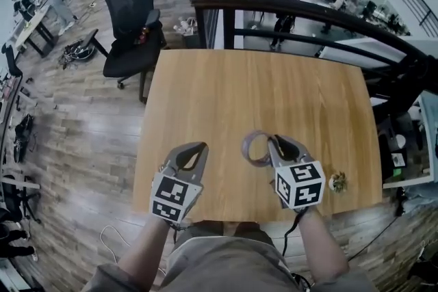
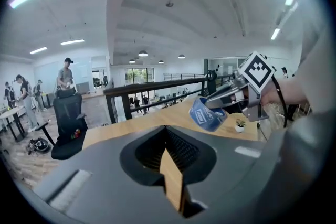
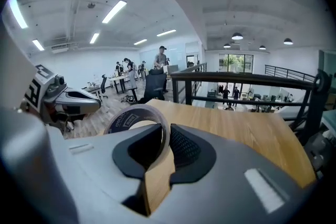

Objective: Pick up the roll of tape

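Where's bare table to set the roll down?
The table is bare from the railing down to the left gripper and right gripper. Only the near right edge is crowded: a small plant sits beside the right gripper holding the roll of tape.

Wooden table [image 1: 260, 106] by black railing [image 1: 287, 3], office chair [image 1: 133, 10] on plank floor [image 1: 82, 147].

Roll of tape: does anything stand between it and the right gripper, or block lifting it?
Nothing visible does. The right gripper has its jaws closed on the wall of the roll of tape, which looks lifted off the table. The left gripper is empty alongside, and the small potted plant sits apart near the table's right edge.
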Demonstrator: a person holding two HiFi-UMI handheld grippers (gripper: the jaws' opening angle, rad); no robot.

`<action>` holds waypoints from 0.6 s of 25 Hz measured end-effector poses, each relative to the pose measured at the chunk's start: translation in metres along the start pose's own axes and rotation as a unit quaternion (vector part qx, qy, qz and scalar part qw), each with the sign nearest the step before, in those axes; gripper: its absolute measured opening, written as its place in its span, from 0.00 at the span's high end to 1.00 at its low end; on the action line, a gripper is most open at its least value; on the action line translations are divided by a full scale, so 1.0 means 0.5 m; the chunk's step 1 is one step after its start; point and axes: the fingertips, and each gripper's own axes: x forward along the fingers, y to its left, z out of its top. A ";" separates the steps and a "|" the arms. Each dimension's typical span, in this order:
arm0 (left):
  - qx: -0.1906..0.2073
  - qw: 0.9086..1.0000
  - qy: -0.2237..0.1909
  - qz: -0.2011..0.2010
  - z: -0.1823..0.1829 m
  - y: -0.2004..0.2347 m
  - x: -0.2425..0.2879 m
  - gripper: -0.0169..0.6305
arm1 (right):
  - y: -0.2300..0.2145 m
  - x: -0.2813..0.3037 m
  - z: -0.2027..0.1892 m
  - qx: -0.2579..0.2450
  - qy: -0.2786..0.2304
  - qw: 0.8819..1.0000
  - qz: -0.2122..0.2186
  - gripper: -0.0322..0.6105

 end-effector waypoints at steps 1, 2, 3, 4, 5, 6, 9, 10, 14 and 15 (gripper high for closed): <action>0.006 1.000 -0.014 0.005 0.028 0.003 -0.010 0.97 | 0.003 -0.018 0.025 -0.004 -0.015 1.000 0.002 0.86; 0.009 1.000 -0.028 0.009 0.055 0.004 -0.021 0.97 | 0.006 -0.037 0.049 -0.009 -0.028 1.000 0.005 0.86; 0.013 0.999 -0.042 0.013 0.080 0.006 -0.032 0.97 | 0.010 -0.056 0.071 -0.014 -0.042 0.999 0.008 0.86; 0.017 0.998 -0.054 0.017 0.105 0.007 -0.043 0.97 | 0.014 -0.074 0.094 -0.018 -0.056 0.998 0.010 0.86; 0.021 0.997 -0.067 0.021 0.130 0.009 -0.055 0.97 | 0.017 -0.092 0.117 -0.021 -0.070 0.997 0.012 0.86; 0.027 0.996 -0.079 0.024 0.154 0.010 -0.066 0.97 | 0.020 -0.110 0.140 -0.025 -0.085 0.996 0.012 0.86; 0.047 0.992 -0.116 0.036 0.223 0.005 -0.103 0.97 | 0.024 -0.165 0.200 -0.029 -0.133 0.991 0.013 0.86; 0.048 0.990 -0.126 0.041 0.243 -0.002 -0.117 0.97 | 0.024 -0.186 0.214 -0.029 -0.149 0.988 0.015 0.86; 0.047 0.985 -0.158 0.055 0.303 -0.030 -0.165 0.97 | 0.019 -0.267 0.264 -0.035 -0.203 0.978 0.015 0.86; 0.051 0.984 -0.163 0.058 0.313 -0.032 -0.176 0.97 | 0.019 -0.286 0.276 -0.040 -0.214 0.976 0.012 0.86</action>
